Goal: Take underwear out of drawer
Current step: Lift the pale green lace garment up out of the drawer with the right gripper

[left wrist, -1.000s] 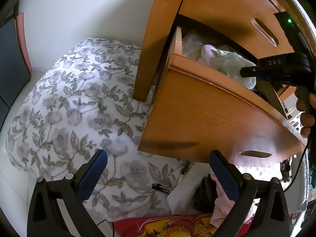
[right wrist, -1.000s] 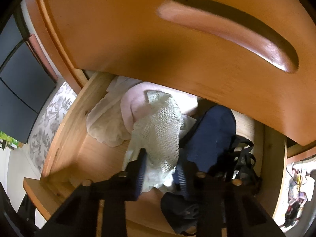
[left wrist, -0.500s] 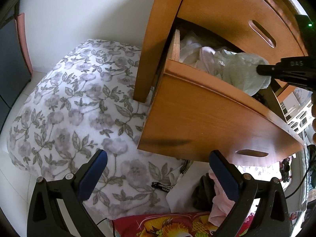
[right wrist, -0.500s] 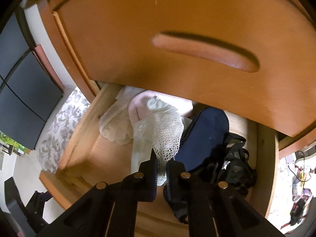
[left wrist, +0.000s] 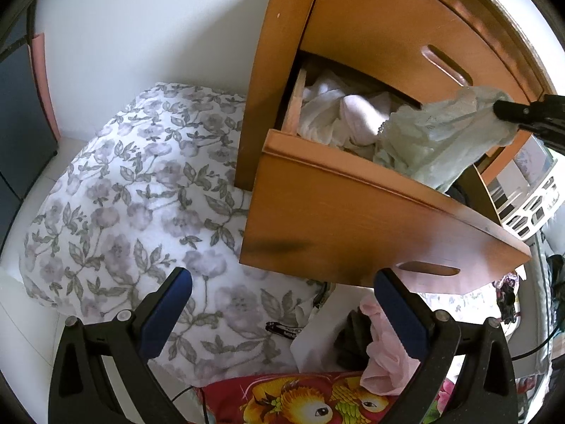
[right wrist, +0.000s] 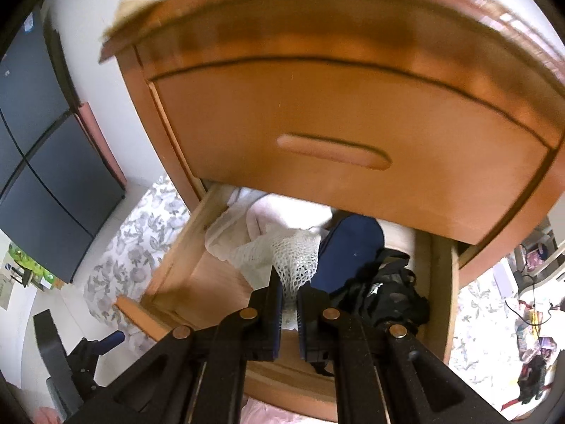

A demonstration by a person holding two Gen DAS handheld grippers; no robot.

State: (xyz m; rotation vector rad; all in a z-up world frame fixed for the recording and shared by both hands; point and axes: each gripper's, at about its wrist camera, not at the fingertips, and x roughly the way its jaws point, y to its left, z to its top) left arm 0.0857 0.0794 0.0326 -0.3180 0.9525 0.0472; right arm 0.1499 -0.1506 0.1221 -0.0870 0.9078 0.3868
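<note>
Pale green lace is what my right gripper [right wrist: 289, 304] has clamped between its pads: a piece of lace underwear [left wrist: 445, 137], pinched at one end, with the rest of it stretched down into the open drawer [left wrist: 353, 212]. From the left wrist view the garment hangs taut from the black fingertips over the drawer's front edge, its lower end among the other clothes inside. I closed these jaws within the last second, and now they are nearly together with only the thin mesh between them.

Inside the drawer I can see a white garment [left wrist: 325, 113] and a pale pink one [left wrist: 360, 120] toward the left side, a navy blue item [right wrist: 349, 251] beside the lace, and a black tangle of straps [right wrist: 392, 293] on the right (too bunched to tell what they are). The closed drawer above [right wrist: 353, 134] fills most of the right wrist view, somewhat blurred.

My left gripper [left wrist: 282, 304] is spread wide and holds nothing, hanging in front of the drawer's wooden face, above a floral bedspread [left wrist: 123, 194] and a red printed cloth [left wrist: 310, 399].
</note>
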